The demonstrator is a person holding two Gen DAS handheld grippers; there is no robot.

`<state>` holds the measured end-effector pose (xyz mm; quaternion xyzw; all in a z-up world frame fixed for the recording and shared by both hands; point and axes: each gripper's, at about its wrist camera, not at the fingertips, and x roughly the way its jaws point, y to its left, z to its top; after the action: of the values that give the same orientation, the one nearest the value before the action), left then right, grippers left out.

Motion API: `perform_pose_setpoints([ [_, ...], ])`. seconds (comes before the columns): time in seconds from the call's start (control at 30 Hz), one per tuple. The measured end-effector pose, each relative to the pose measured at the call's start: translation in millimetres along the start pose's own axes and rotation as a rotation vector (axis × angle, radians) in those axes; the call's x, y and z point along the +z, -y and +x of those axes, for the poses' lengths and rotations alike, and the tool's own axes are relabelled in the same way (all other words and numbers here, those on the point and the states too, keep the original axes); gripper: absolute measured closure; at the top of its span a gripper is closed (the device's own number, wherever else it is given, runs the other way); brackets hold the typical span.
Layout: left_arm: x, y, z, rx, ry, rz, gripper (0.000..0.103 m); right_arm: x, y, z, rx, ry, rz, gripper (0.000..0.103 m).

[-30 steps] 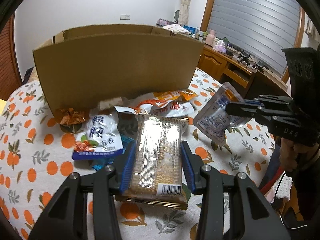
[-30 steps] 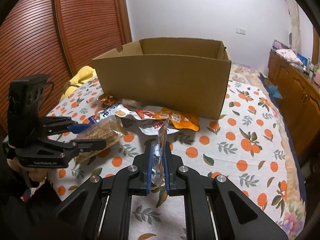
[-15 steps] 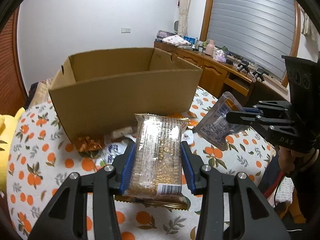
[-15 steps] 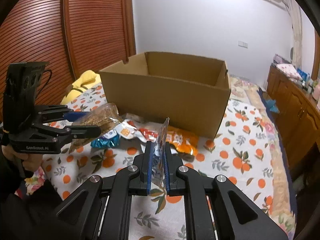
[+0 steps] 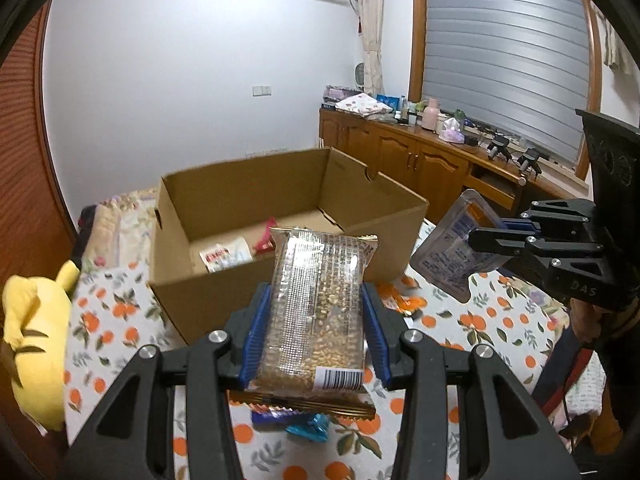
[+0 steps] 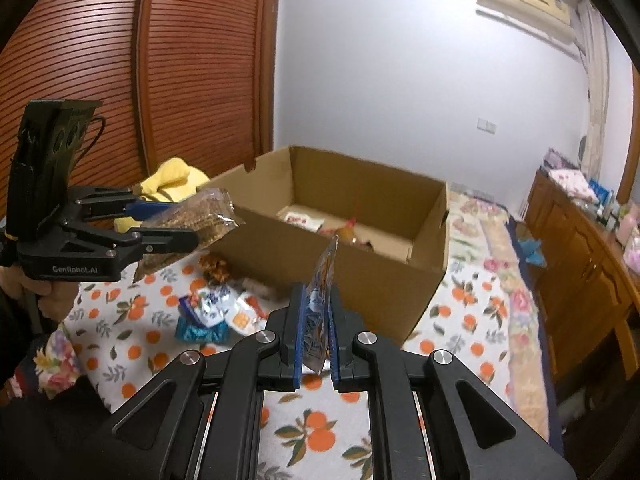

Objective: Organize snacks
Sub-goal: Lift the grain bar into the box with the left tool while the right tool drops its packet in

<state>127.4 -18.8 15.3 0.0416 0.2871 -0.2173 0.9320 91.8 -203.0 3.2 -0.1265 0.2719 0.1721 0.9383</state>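
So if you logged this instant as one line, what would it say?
left tool: grips grain snack pack | right tool: pinches flat pouch | both raised before open cardboard box

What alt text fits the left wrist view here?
The left gripper grips a clear grain-snack packet before an open brown cardboard box on an orange-print cloth. At right, the right gripper pinches a flat silvery pouch.

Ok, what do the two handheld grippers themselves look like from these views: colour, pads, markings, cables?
Both are matte black plastic with blue ribbed pads and silver bolts at the finger joints. The left gripper has "GenRobot.AI" printed in white on its body, a boxy black block on top and a thin black cable looping off it. The right gripper shows embossed "DAS" lettering, with a red cable hanging below.
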Motion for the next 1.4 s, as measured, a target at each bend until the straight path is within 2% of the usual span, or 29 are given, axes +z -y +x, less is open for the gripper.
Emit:
perform_pose_setpoints([
  [0.33,30,-11,3,0.046,0.02,0.032,0.061,37,-1,4,-0.032,0.035,-0.068,0.096],
  [0.7,43,-28,31,0.089,-0.015,0.031,0.061,71,10,32,-0.061,0.042,-0.066,0.096],
  [1.07,54,-42,67,0.127,-0.075,0.016,0.061,71,26,75,-0.079,-0.022,-0.029,0.096],
  [1.4,66,-44,90,0.144,-0.103,0.013,0.06,79,40,91,-0.078,-0.017,0.026,0.096],
])
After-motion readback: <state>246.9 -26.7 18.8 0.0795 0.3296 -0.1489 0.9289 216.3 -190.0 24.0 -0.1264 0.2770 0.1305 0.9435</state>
